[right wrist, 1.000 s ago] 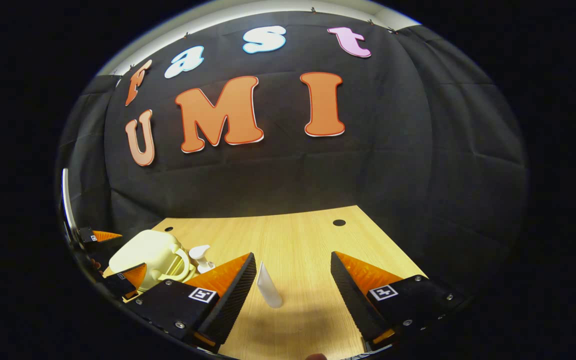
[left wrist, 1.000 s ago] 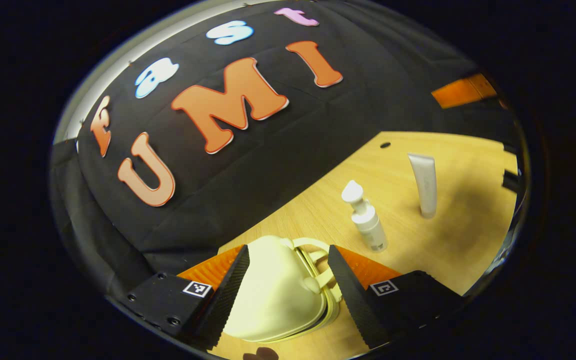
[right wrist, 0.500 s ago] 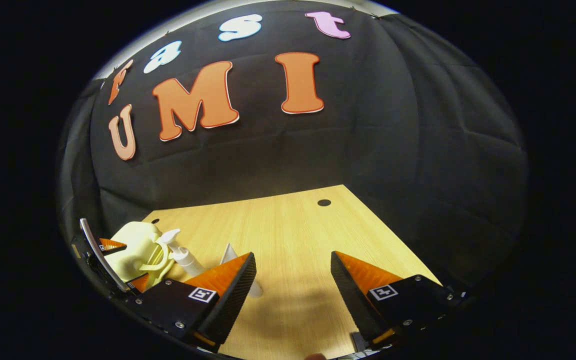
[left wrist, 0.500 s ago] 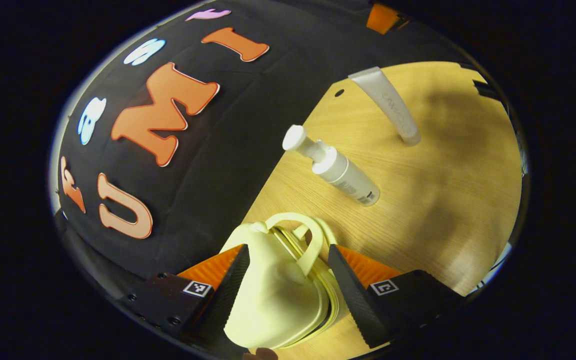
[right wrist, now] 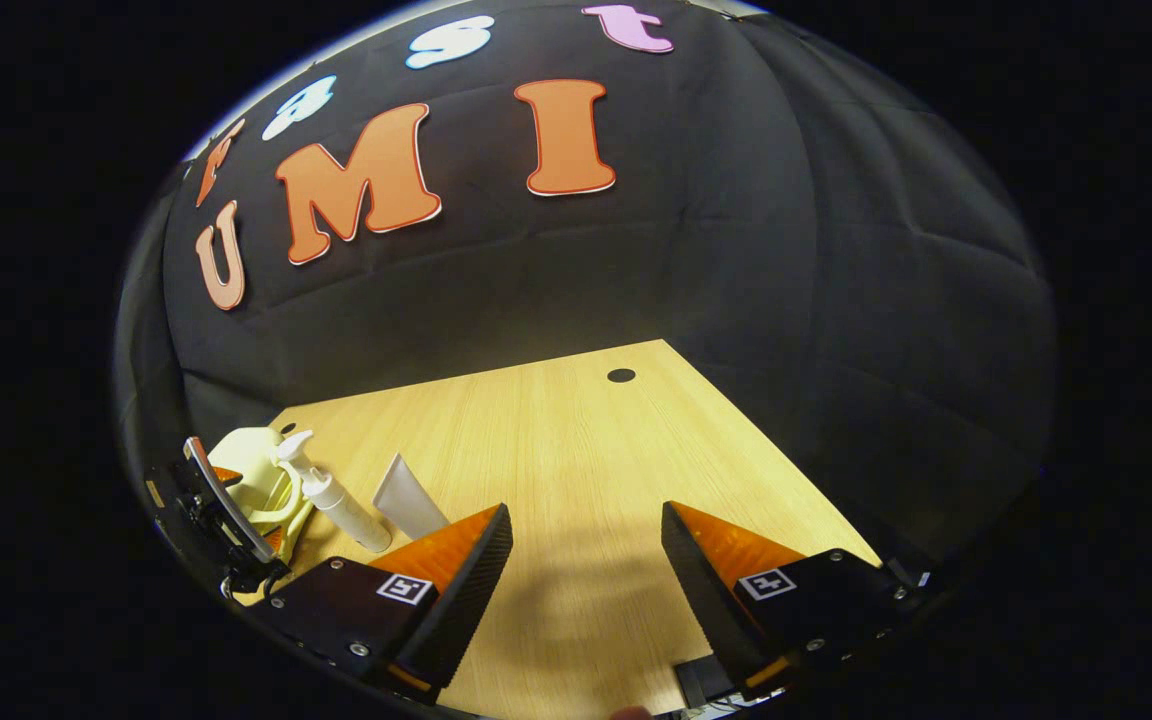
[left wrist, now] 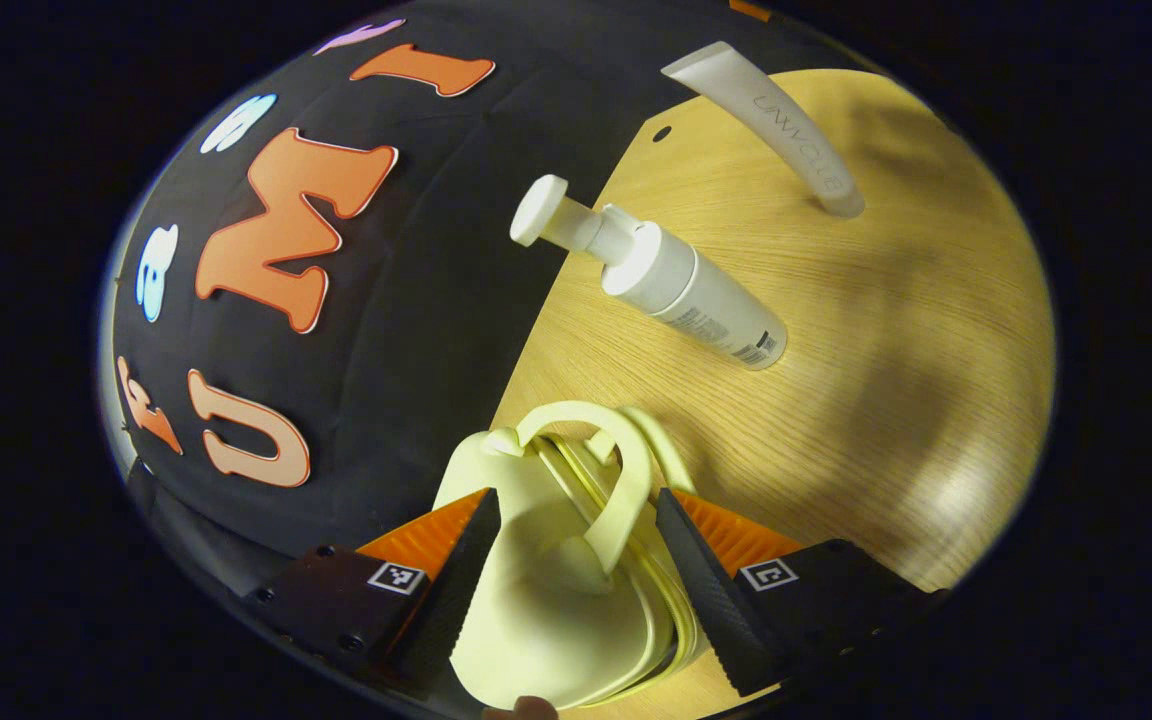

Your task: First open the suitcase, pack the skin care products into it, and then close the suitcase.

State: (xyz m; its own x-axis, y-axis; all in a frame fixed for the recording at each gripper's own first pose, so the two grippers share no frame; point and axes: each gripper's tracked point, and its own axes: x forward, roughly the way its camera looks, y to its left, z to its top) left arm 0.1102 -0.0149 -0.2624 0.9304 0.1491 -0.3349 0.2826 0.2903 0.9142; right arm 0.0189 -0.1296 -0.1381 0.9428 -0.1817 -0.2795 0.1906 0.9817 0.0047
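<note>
A small pale yellow suitcase (left wrist: 546,600) stands on the wooden table, closed, its handle (left wrist: 626,480) arching toward me. My left gripper (left wrist: 576,570) is open, one finger on each side of the case near the handle. Past it stand a white pump bottle (left wrist: 696,300) and a white tube (left wrist: 786,130), both upright on the table. My right gripper (right wrist: 586,580) is open over bare table with nothing between its fingers. In the right gripper view the suitcase (right wrist: 246,465), pump bottle (right wrist: 336,505) and tube (right wrist: 406,500) stand at the far left, with the left gripper (right wrist: 221,510) beside the case.
The wooden table (right wrist: 576,440) runs back to the black cloth wall and has a small round hole (right wrist: 621,375) near its far edge. Its right edge falls off into darkness beyond my right gripper.
The left gripper has rolled and come closer over the suitcase, so bottle and tube look larger. The right gripper has swung right, away from the tube that stood between its fingers.
</note>
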